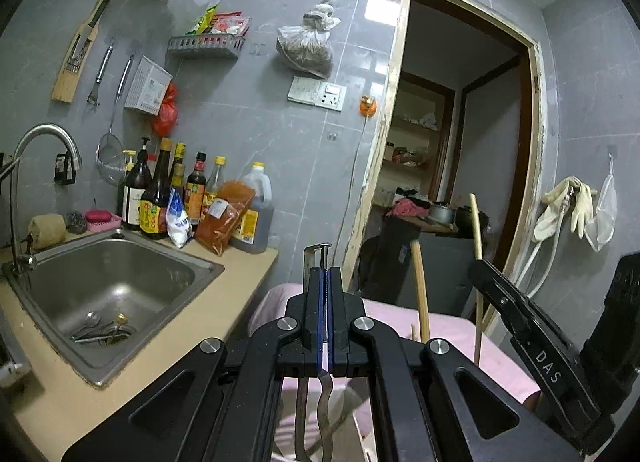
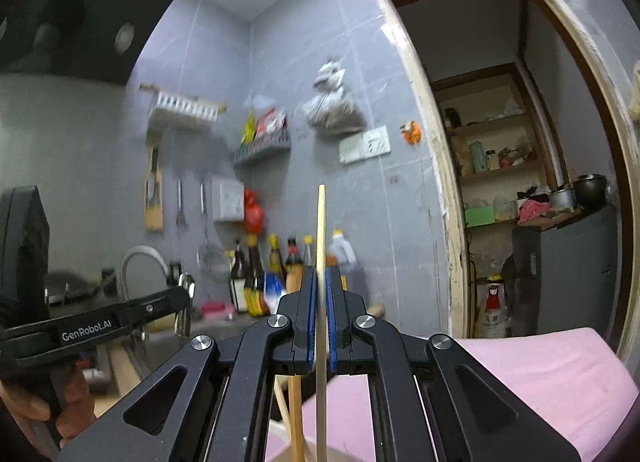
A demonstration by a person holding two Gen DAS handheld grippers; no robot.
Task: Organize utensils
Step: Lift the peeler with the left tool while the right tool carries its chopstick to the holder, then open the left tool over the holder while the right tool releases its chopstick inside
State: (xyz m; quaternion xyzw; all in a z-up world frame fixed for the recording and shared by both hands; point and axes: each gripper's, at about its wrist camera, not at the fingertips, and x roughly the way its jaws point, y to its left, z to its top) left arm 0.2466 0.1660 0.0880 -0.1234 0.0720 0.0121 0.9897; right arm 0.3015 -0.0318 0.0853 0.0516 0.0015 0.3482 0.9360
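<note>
Grey kitchen tiles behind, we pinch light, stiff, slippery things mid-shaft: left gripper (image 1: 325,302) clamped on a thin metal utensil (image 1: 316,258), right gripper (image 2: 320,314) on a chopstick (image 2: 321,262).

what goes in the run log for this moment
left claw: shut on metal utensil | right claw: shut on chopstick | both above pink surface

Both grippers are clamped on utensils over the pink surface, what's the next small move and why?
Probably lower the right gripper a little and only then open. It is shut on an upright chopstick whose lower end points toward a container with more chopsticks, so releasing now might drop it outside.
</note>
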